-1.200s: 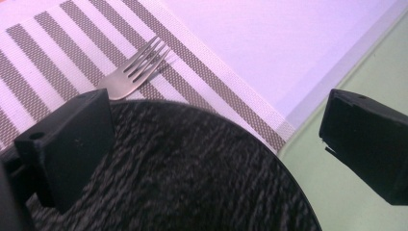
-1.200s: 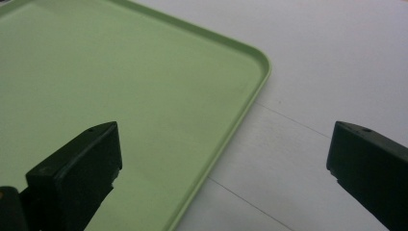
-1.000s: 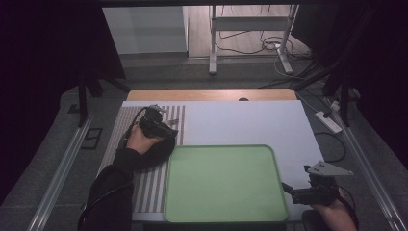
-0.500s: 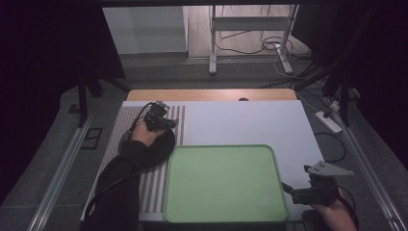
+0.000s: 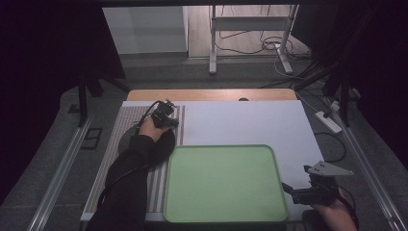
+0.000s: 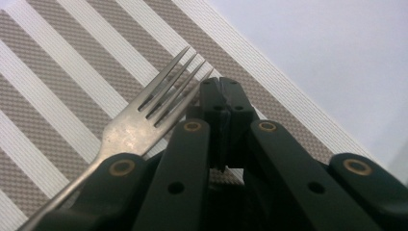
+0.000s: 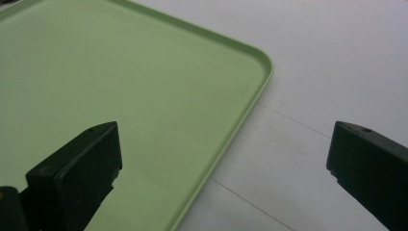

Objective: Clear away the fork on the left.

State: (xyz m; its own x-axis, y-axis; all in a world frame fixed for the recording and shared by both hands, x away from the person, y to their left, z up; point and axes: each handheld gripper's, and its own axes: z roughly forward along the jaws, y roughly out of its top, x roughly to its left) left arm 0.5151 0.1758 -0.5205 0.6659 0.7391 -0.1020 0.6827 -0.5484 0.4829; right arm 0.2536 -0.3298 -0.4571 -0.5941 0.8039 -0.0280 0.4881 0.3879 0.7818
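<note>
Left forearm in a dark sleeve reached forward across the striped woven placemat, the left gripper at its far edge near the white tabletop. Its jaws were pressed together; a dull steel four-tined fork lay alongside them, tines forward, whether clamped could not be told. A round black disc sat under the wrist. Right gripper hung low at the near right corner of the smooth, round-cornered pale green plastic tray, jaws wide apart, empty.
</note>
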